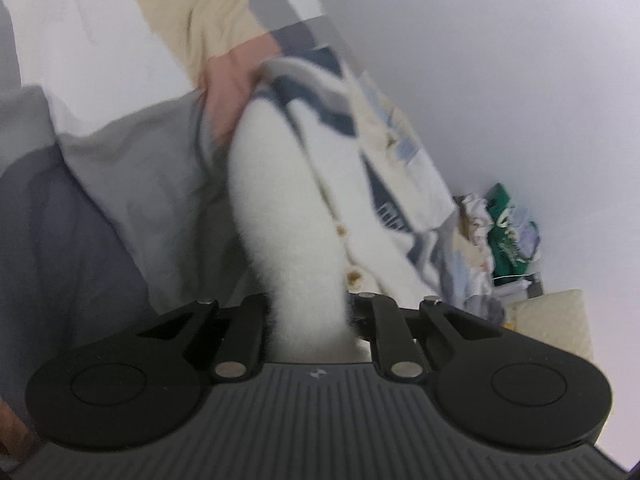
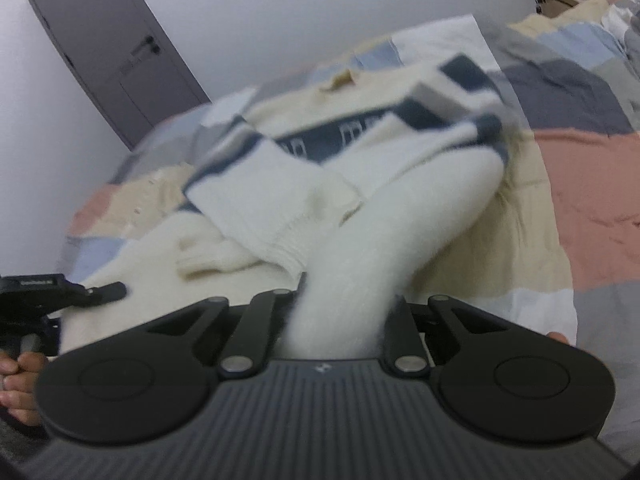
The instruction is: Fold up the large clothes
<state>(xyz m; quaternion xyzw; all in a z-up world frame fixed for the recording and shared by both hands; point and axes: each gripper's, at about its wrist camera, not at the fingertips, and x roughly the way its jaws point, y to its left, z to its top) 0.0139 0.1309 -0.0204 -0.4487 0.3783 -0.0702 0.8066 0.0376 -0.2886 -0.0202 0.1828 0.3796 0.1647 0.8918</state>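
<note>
While both tongs clamp the sweater [image 1: 288,216] | bedspread [image 2: 592,184] beneath

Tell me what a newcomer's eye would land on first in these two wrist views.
The fluffy white sweater fills the middle of both views, a bunch of it pinched in the left gripper and another in the right gripper. Under it lies a patchwork bedspread of pink, cream and grey, with a grey door at upper left in the right view.

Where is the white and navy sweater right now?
The white and navy sweater lies on the patchwork bedspread, mid-frame in both wrist views. The left gripper and right gripper each pinch a bunch of its white knit.
</note>
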